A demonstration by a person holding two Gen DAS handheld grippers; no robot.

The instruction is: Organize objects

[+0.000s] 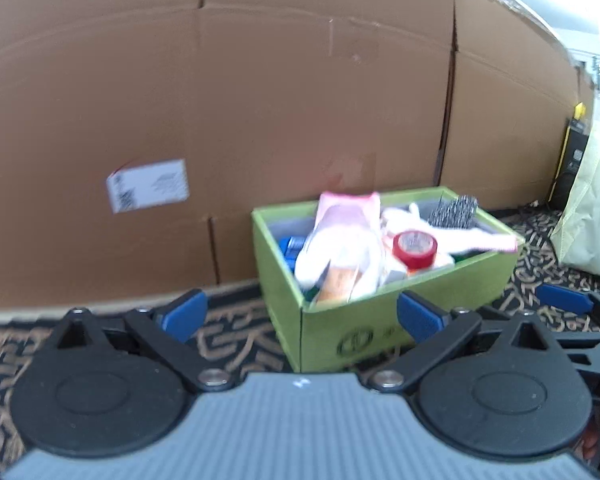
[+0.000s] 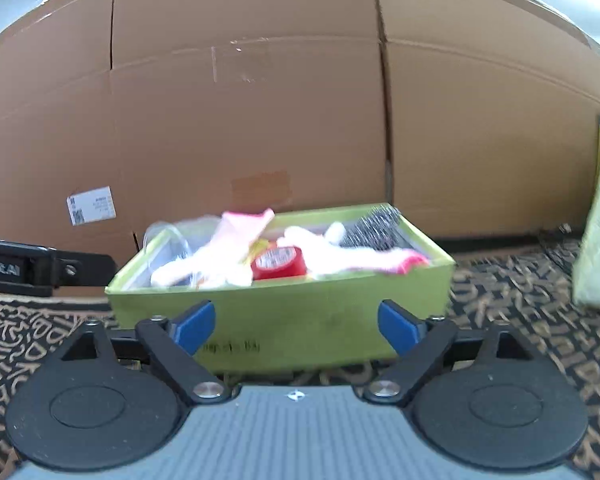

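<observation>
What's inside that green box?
The green box holds a red tape roll, pink-white cloth, a hairbrush and a blue item. Things underneath stay hidden.

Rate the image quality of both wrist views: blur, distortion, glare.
Left wrist view: motion blur smears the green box contents and the white label; fisheye bows the cardboard wall; overexposed at the top right corner. Right wrist view: similar blur on the red tape roll and pink cloth, carpet pattern legible, edges curved.

Green box (image 2: 283,320), red tape roll (image 2: 279,264), black-and-tan patterned carpet (image 2: 520,300).
</observation>
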